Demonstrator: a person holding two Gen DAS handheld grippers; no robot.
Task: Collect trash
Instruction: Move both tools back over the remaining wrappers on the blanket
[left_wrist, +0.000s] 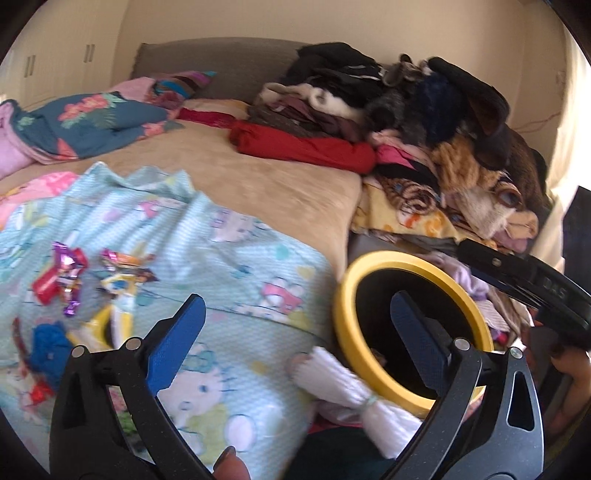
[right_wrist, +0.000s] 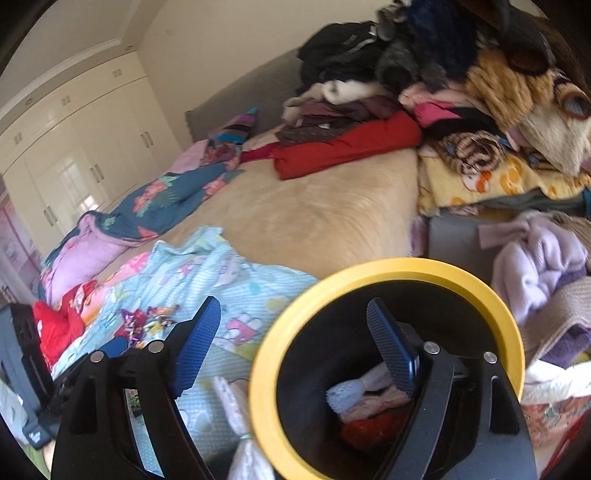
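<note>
A bin with a yellow rim (left_wrist: 388, 256) (right_wrist: 388, 264) and a black inside stands against the bed's near edge. White and red trash (right_wrist: 369, 410) lies at its bottom. Shiny candy wrappers (left_wrist: 62, 273) (right_wrist: 147, 321) lie scattered on a light blue cartoon sheet (left_wrist: 229, 258) (right_wrist: 229, 280). A white bundle tied with a band (left_wrist: 343, 384) (right_wrist: 236, 413) lies beside the bin. My left gripper (left_wrist: 295, 299) is open and empty over the sheet and the bin's edge. My right gripper (right_wrist: 293, 302) is open and empty, one finger over the bin's mouth.
A tall heap of clothes (left_wrist: 424, 110) (right_wrist: 461, 92) fills the bed's far right, with a red garment (left_wrist: 303, 147) in front. A floral blanket (left_wrist: 85, 122) lies at the left. Bare beige bedding (left_wrist: 258, 173) spans the middle. White wardrobes (right_wrist: 74, 147) stand behind.
</note>
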